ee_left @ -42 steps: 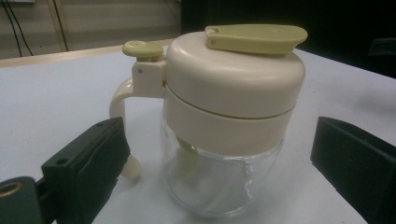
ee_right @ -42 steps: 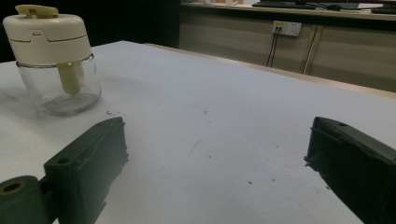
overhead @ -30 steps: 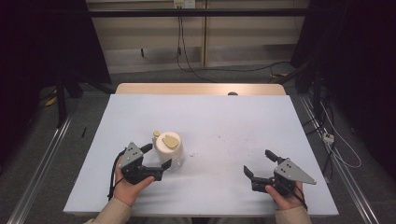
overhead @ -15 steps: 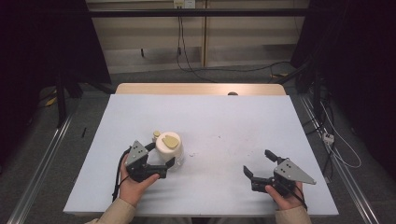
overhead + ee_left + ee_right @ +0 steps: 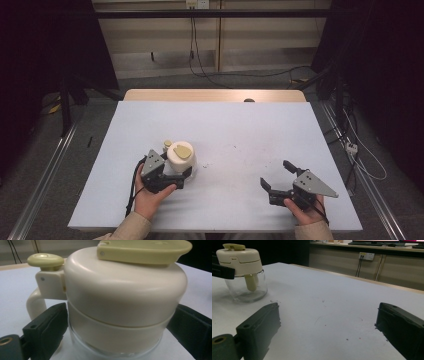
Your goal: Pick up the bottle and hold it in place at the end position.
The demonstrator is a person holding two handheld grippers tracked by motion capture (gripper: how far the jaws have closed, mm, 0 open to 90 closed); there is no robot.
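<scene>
Jar: one clear glass jar with cream plastic lid (image 5: 181, 159), on the desk's near-left part.
Left tool (image 5: 117, 322): jaws around the jar; whether they press it, I cannot tell.
Right tool (image 5: 278, 177): released, well apart.
Desk: one white desk (image 5: 240, 130).

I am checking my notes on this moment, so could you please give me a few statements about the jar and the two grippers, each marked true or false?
1. The glass jar with the cream lid stands upright on the white table. True.
2. The left gripper has its jaws either side of the jar, just below the lid. True.
3. The right gripper holds the jar. False: its jaws stand open over bare table, well apart from the jar.
4. The lid lies on the table beside the jar. False: it sits on the jar.
5. The lid's flat yellowish flap is on top. True.
</scene>
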